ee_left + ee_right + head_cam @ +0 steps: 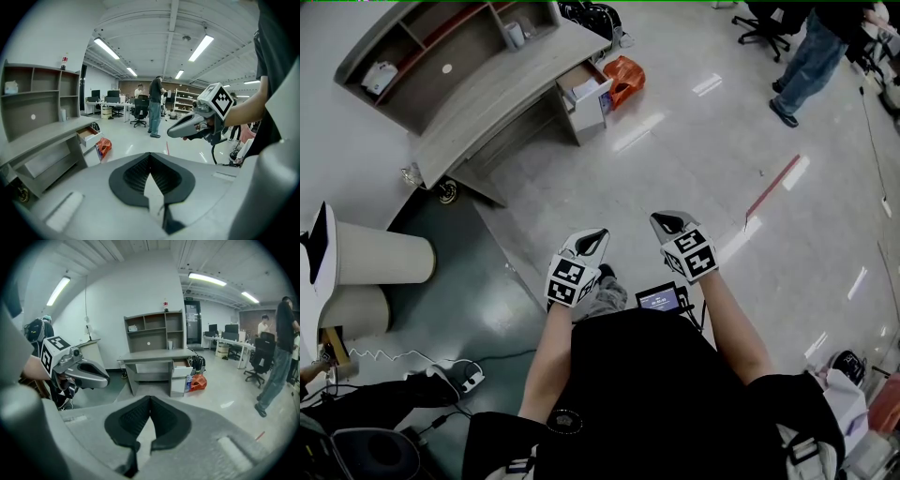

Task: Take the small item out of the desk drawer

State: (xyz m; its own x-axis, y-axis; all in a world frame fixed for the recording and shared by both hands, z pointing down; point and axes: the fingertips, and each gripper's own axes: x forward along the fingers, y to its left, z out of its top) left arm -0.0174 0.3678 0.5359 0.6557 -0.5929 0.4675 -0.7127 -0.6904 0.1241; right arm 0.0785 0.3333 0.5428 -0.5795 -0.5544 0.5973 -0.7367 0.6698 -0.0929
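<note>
The grey desk (pixel 502 103) with a shelf unit stands far ahead across the floor. Its top drawer (pixel 583 82) is pulled open; it also shows in the left gripper view as the drawer (pixel 87 135) and in the right gripper view as the drawer (pixel 181 364). At this distance I cannot make out a small item inside. My left gripper (pixel 598 235) and right gripper (pixel 665 222) are held side by side in front of my body, well short of the desk. In their own views the left gripper (pixel 150 157) and right gripper (pixel 150 402) both have their jaws shut with nothing between them.
An orange bag (pixel 624 81) lies on the floor beside the drawer unit. Two white cylinders (pixel 380 255) and cables (pixel 441 375) are at my left. A person in jeans (pixel 811 61) stands near office chairs (pixel 764 28) at the far right. A red floor stripe (pixel 773 187) runs ahead.
</note>
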